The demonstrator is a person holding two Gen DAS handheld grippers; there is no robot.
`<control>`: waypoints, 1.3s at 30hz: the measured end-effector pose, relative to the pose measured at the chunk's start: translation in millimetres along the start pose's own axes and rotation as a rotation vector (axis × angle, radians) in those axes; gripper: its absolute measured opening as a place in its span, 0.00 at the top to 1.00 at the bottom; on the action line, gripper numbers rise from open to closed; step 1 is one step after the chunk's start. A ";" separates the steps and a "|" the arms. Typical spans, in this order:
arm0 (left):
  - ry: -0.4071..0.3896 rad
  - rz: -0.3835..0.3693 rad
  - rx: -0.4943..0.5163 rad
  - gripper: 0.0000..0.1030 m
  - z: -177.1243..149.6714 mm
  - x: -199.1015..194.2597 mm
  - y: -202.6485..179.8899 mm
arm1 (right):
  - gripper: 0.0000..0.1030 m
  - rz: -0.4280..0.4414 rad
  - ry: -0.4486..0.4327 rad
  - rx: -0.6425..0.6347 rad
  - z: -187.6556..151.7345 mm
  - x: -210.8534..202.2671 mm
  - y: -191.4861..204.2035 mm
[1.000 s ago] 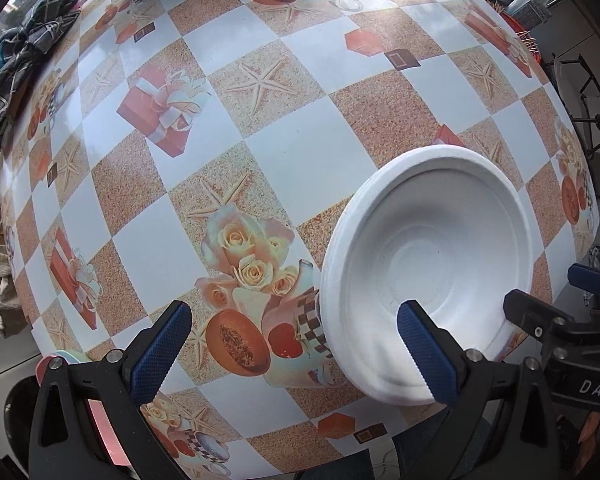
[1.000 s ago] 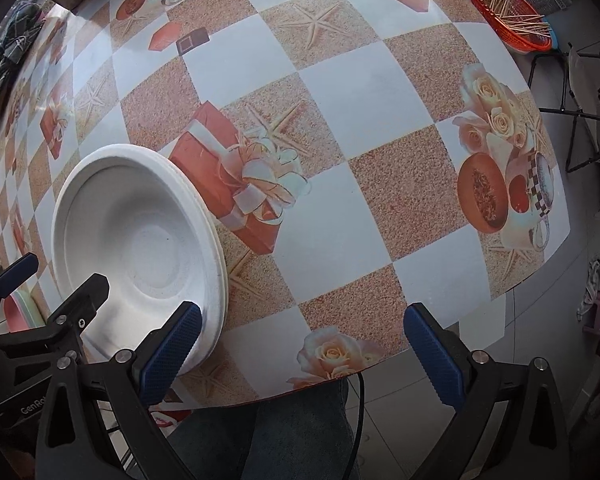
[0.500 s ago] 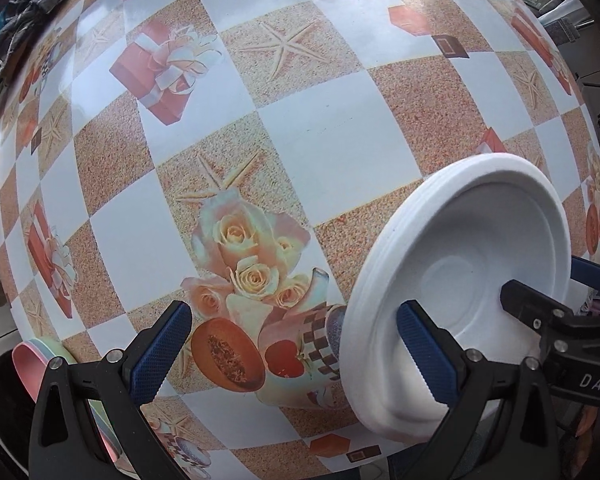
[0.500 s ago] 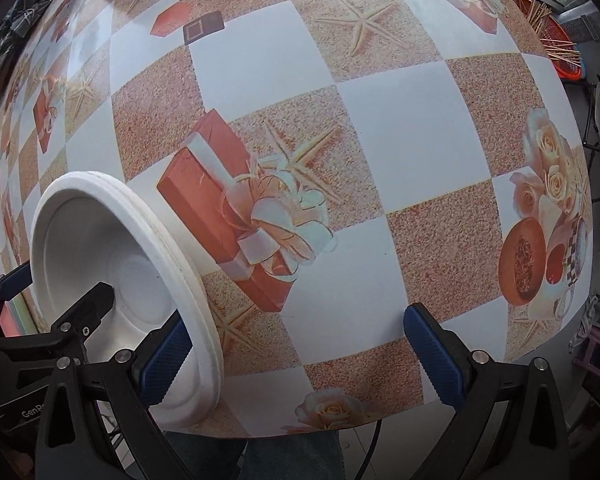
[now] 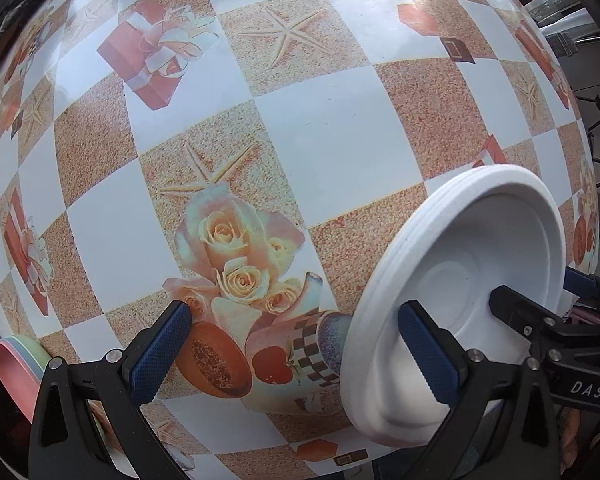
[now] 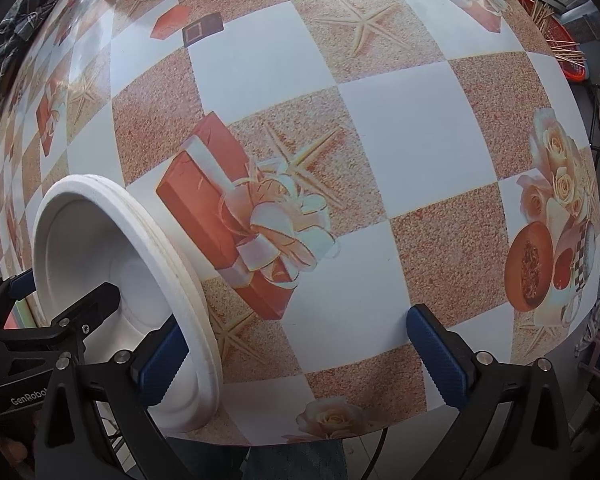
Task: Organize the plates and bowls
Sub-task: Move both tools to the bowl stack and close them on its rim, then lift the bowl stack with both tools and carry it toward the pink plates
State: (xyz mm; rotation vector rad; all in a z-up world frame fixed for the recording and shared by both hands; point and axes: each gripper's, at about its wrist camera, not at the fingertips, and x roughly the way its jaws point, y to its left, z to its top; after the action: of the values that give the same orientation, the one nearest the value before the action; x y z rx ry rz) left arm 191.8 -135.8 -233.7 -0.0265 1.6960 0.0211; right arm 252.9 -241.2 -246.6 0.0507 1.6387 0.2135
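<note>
Nearest the cameras, both tools stand with their blue-padded fingers wide apart, clamped on nothing. The left gripper (image 5: 296, 356) has its right finger in front of a stack of white plates (image 5: 472, 300), over the hollow, though contact cannot be confirmed. The right gripper (image 6: 300, 356) has its left finger just beside the rim of the same white plates (image 6: 112, 280). The stack, several thin rims nested together, lies between the two tools near the near edge of the table (image 5: 308, 128).

Just below and left of the left gripper, a few pastel bowls or plates (image 5: 18, 364), pink, blue and green, are nested at the table's edge.

Beyond both tools the checked cloth with roses and starfish carries no other dishes in view.

Judging from this, stacking looks largely done; what remains, perhaps placing the two stacks, cannot be told.
</note>
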 end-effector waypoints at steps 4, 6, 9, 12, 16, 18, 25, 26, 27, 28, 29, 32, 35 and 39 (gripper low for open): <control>-0.012 -0.003 -0.007 0.00 0.8 2.0 3.8 | 0.00 -0.001 -0.022 0.003 -15.0 -8.2 3.8; -0.027 -0.004 -0.016 0.00 -4.5 0.2 2.2 | 0.00 -0.001 -0.021 0.004 -17.3 -8.8 4.1; -0.012 -0.002 -0.017 0.00 -7.6 -0.6 1.9 | 0.00 0.000 -0.008 0.003 -19.2 -9.7 4.1; 0.011 0.000 -0.032 0.00 -1.4 -0.1 1.3 | 0.00 0.000 0.021 0.008 -11.3 -7.7 3.3; 0.013 0.003 -0.053 0.01 -0.1 3.2 5.0 | 0.00 -0.001 0.023 0.006 -9.5 -7.5 3.4; 0.005 -0.001 -0.042 0.07 -1.3 -1.8 1.5 | 0.01 -0.007 0.014 -0.007 -10.2 -9.2 5.5; 0.002 -0.059 0.007 0.54 -1.7 -11.4 -19.0 | 0.50 0.022 -0.045 -0.121 -21.7 -24.5 37.1; 0.003 -0.069 0.010 0.63 -1.7 -11.6 -21.1 | 0.61 0.037 -0.041 -0.124 -22.1 -24.9 40.6; 0.001 -0.067 0.020 0.66 -1.8 -12.2 -24.3 | 0.67 0.061 -0.030 -0.123 -21.9 -24.6 44.1; -0.005 -0.056 0.033 0.66 -2.5 -12.7 -26.8 | 0.70 0.071 -0.016 -0.124 -22.3 -23.2 48.0; -0.011 -0.049 0.046 0.66 -3.4 -12.6 -28.2 | 0.70 0.069 -0.007 -0.134 -23.3 -22.2 53.1; -0.014 -0.041 0.066 0.66 -9.2 -10.7 -28.6 | 0.70 0.042 -0.004 -0.142 -27.8 -25.4 66.0; -0.021 -0.039 0.062 0.66 -18.8 -9.6 -24.6 | 0.70 0.045 0.021 -0.152 -32.4 -23.3 75.4; -0.020 -0.042 0.028 0.66 -40.6 -5.5 -6.8 | 0.70 0.039 0.035 -0.182 -44.8 -19.4 98.2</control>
State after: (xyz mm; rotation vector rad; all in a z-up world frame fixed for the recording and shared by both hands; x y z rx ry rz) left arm 152.4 -143.8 -223.2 -0.0405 1.6753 -0.0338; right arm 200.6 -152.9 -208.1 -0.0601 1.6472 0.3942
